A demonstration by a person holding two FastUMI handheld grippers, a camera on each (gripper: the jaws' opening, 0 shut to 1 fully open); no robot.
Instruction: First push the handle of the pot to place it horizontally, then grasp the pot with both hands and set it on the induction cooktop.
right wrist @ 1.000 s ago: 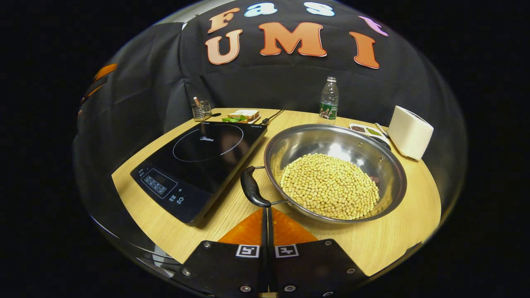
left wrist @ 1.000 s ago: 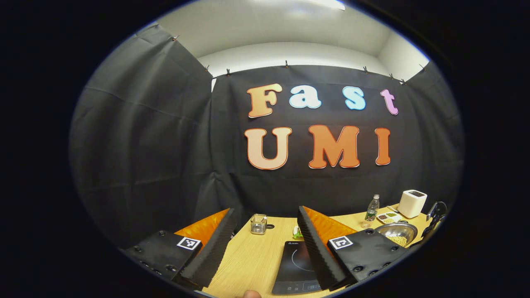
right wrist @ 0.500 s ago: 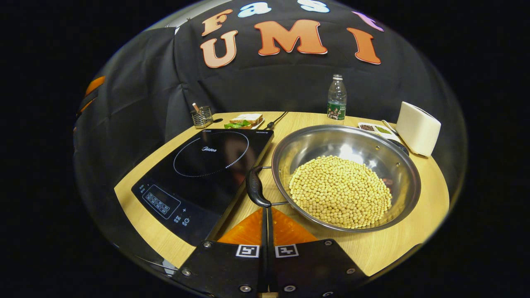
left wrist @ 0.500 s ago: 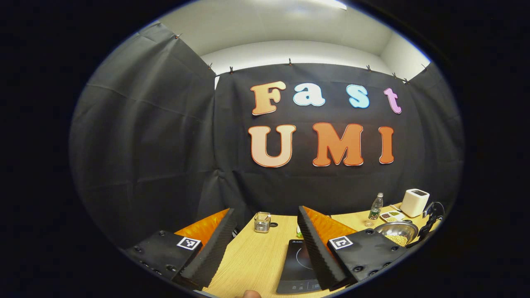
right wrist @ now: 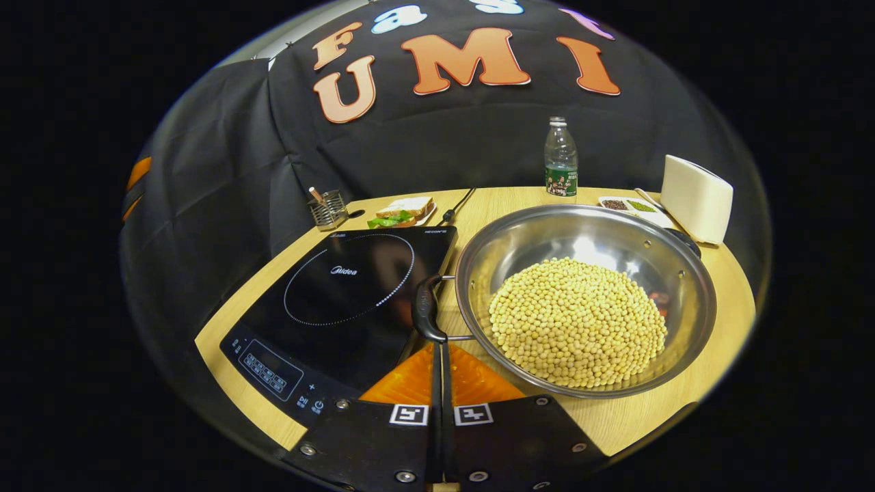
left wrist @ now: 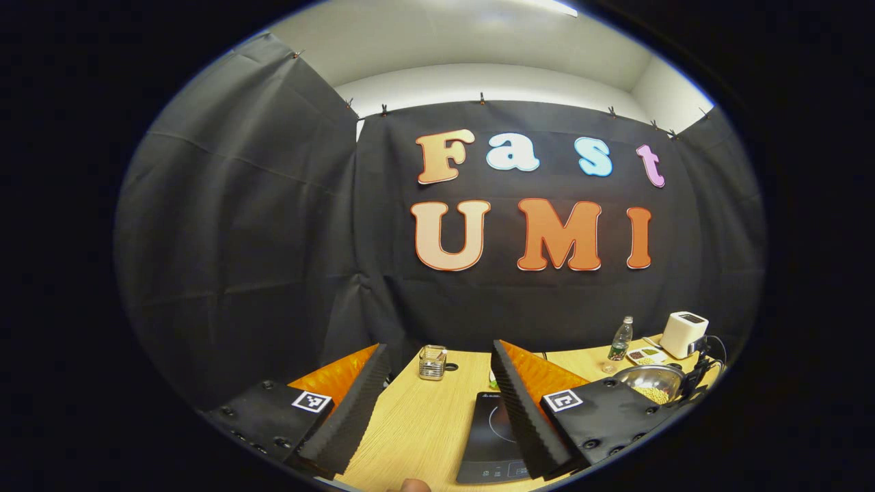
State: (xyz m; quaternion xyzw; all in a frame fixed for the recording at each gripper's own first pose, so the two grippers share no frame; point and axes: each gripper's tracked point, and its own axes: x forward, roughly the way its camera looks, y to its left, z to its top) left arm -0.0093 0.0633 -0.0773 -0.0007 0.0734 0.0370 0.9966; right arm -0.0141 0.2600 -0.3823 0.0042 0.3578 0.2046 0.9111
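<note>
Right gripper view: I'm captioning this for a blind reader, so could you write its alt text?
The shut right gripper touches the near black handle of a steel pot filled with soybeans, on a wooden table. An induction cooktop lies left of the pot.

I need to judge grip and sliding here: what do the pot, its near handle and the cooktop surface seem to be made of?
Pot: polished metal, probably stainless steel, judging by mirror-like glare on its wall. Near handle: glossy black grip, likely plastic, on thin metal rods. Induction cooktop: smooth black glass-like top that shows reflections, so probably slippery.
</note>
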